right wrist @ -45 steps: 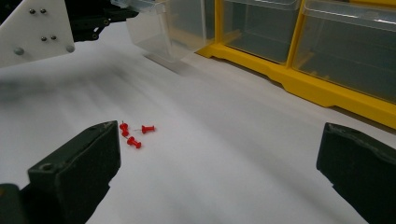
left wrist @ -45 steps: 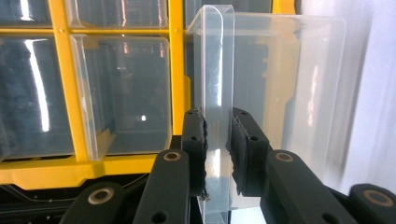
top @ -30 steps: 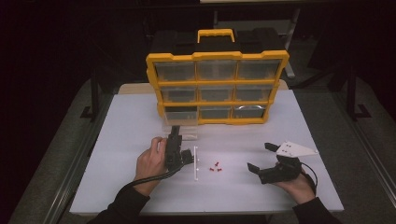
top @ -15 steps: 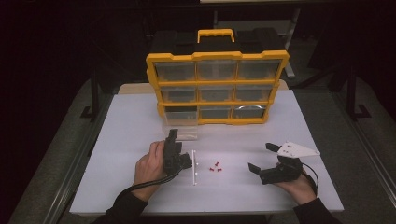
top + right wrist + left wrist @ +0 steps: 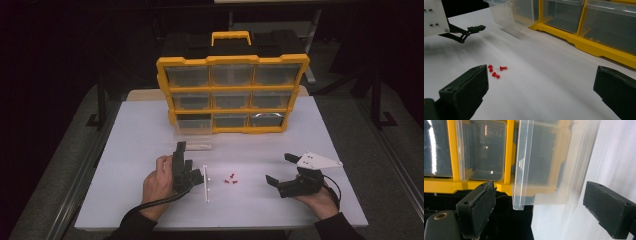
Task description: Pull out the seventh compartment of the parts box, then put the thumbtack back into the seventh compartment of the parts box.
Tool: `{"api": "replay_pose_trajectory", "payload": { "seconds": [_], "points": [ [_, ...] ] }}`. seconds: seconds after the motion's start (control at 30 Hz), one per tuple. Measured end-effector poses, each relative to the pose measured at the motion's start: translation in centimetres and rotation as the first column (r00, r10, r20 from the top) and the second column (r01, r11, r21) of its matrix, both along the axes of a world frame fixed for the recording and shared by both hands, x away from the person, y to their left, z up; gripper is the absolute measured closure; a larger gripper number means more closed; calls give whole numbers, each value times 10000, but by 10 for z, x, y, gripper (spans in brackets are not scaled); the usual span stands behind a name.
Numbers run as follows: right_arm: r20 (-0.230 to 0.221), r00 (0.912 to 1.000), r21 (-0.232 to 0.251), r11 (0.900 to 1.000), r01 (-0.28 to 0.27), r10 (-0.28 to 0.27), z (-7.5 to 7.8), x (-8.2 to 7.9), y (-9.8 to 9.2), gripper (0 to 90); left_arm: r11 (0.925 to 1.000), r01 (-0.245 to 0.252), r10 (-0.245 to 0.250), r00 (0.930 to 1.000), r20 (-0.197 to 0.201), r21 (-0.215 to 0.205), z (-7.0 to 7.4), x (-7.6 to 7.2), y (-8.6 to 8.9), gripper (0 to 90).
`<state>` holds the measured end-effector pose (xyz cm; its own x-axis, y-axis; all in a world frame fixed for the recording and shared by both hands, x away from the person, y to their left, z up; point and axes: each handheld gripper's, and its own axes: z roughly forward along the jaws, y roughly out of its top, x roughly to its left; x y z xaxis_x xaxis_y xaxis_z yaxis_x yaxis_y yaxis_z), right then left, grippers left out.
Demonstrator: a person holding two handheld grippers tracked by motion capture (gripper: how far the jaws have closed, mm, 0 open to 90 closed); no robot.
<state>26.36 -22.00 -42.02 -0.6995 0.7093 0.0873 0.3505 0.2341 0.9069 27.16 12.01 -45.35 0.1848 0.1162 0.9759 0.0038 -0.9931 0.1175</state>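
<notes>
A yellow organizer [image 5: 232,92] with clear drawers stands at the back of the white table [image 5: 145,125]. Its bottom-left drawer [image 5: 192,131] [image 5: 524,165] [image 5: 510,12] is pulled partway out. My left gripper [image 5: 181,148] [image 5: 541,195] [image 5: 475,28] lies on its side just in front of that drawer. Its jaws have just been opening and stand open with nothing between the pads. Three red pushpins [image 5: 231,179] [image 5: 495,70] lie in the middle of the near table. Right of them my right gripper [image 5: 279,168] [image 5: 541,75] rests open and empty, aimed at the pins.
A thin white strip [image 5: 205,182] lies on the table between my left gripper and the pins. The other drawers [image 5: 232,75] of the organizer are pushed in. Dark floor and metal frame rails [image 5: 100,105] surround the table.
My left gripper's jaws have opened and it has drawn slightly back from the pulled-out drawer's front. The right gripper and the pins have not moved.
</notes>
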Motion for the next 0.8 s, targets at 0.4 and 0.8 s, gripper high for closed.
{"api": "replay_pose_trajectory", "payload": {
  "seconds": [0.4, 0.8],
  "points": [
    [4, 10000, -10, 10000, -14, 14, 0, -1, 0, 0, 9998, -28, 29, 10000, 12, -207, -6, -6, 0, 10],
    [1, 10000, -50, 10000, -26, 26, 0, 0, 1, 0, 9981, 56, -67, 9998, -178, -607, -8, -9, 0, 0]
  ]
}}
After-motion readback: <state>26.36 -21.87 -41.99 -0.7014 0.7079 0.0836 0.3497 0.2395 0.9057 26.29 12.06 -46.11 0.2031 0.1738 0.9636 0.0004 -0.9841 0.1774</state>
